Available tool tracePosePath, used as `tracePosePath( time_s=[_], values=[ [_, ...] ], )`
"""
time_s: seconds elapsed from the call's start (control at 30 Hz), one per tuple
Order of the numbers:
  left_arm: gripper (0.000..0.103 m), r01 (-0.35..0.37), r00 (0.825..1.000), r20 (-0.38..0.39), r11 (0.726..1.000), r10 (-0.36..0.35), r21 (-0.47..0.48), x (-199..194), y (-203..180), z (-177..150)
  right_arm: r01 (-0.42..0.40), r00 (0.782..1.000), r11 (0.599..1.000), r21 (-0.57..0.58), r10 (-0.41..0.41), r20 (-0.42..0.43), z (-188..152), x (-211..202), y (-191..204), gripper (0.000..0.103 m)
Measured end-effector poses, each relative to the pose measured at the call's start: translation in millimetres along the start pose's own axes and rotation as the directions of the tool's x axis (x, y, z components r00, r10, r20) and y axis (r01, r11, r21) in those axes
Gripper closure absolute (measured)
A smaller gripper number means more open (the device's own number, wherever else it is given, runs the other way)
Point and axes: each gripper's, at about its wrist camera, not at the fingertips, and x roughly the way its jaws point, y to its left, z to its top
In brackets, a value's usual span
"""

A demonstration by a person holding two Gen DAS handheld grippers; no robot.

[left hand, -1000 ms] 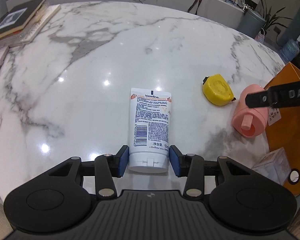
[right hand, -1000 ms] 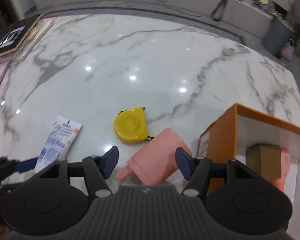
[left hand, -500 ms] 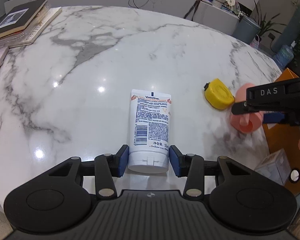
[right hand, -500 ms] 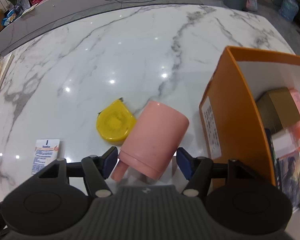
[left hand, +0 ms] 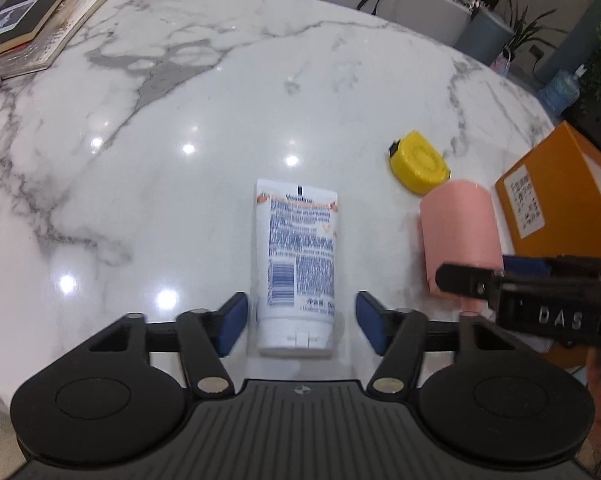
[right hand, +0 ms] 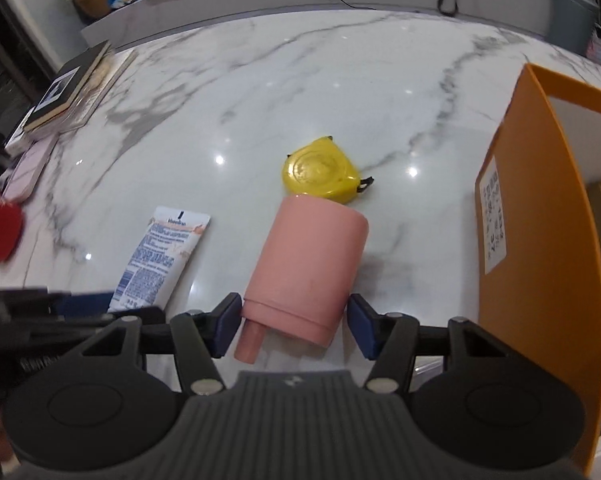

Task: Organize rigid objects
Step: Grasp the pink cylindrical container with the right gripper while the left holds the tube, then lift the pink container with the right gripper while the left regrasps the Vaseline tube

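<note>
Released since a second ago: left gripper (left hand: 298,322) blue pads, then tight on the white Vaseline tube (left hand: 297,254), now stand clear on both sides, jaws opening. Tube lies flat on the white marble table (left hand: 220,120), cap end between the pads. Right gripper (right hand: 290,326) has dropped around the pink cylindrical bottle (right hand: 306,270), lying on its side; jaws closing, left pad touching, right pad just off. Yellow round tape measure (right hand: 320,172) lies just beyond the bottle. Orange cardboard box (right hand: 540,248) stands right of it.
</note>
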Motion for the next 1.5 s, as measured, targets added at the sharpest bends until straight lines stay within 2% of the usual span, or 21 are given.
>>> tracePosePath(
  time_s=[0.17,0.27,0.4,0.57,0.67,0.77,0.9,1.3,1.33,1.37,1.4,1.5],
  values=[
    [0.025,-0.005,0.996,0.084,0.999,0.009,-0.038,0.9,5.3,6.6,-0.019,0.998,0.998,0.053,0.016,0.057,3.2,-3.6,-6.6,0.039],
    [0.025,-0.006,0.995,0.103,1.000,0.004,0.017,5.1,-5.1,6.2,-0.040,0.996,0.996,0.085,0.033,0.077,2.3,0.5,-8.7,0.040],
    [0.026,-0.081,0.991,0.117,0.991,0.068,0.110,12.3,-20.5,1.3,-0.030,0.997,0.997,0.074,0.024,0.079,0.0,10.3,-7.5,0.040],
    [0.035,-0.114,0.987,0.123,0.987,0.100,0.113,18.1,-20.3,1.1,-0.040,0.996,0.995,0.090,0.033,0.085,-2.0,16.4,-13.4,0.040],
    [0.046,-0.102,0.988,0.126,0.989,0.088,0.110,18.5,-19.6,3.7,-0.045,0.995,0.995,0.088,0.037,0.096,-2.1,17.4,-15.1,0.040],
    [0.047,-0.111,0.987,0.126,0.987,0.096,0.115,18.7,-21.5,3.7,-0.053,0.994,0.996,0.076,0.046,0.096,-2.4,17.2,-15.1,0.046],
    [0.048,-0.107,0.986,0.139,0.990,0.094,0.088,16.6,-20.0,3.1,-0.051,0.993,0.997,0.051,0.046,0.105,-5.0,14.5,-14.5,0.048],
    [0.049,-0.096,0.955,0.293,0.985,0.050,0.142,-25.4,-56.5,-3.9,-0.134,0.972,0.990,0.052,0.121,0.201,-11.5,-39.9,-25.0,0.048],
    [0.052,-0.094,0.952,0.301,0.986,0.049,0.139,-29.1,-60.7,-4.9,-0.138,0.969,0.989,0.054,0.124,0.212,-12.8,-46.1,-27.5,0.048],
    [0.101,-0.097,0.949,0.311,0.985,0.049,0.143,-32.7,-65.7,-6.5,-0.141,0.968,0.988,0.056,0.126,0.219,-13.7,-51.7,-29.9,0.048],
    [0.097,-0.091,0.951,0.306,0.983,0.039,0.157,-35.4,-71.2,-7.3,-0.146,0.965,0.988,0.059,0.129,0.228,-15.2,-57.7,-32.6,0.048],
    [0.097,-0.091,0.945,0.327,0.982,0.031,0.168,-47.7,-87.0,-12.2,-0.174,0.955,0.983,0.059,0.154,0.253,-19.6,-76.2,-39.3,0.048]
  ],
)
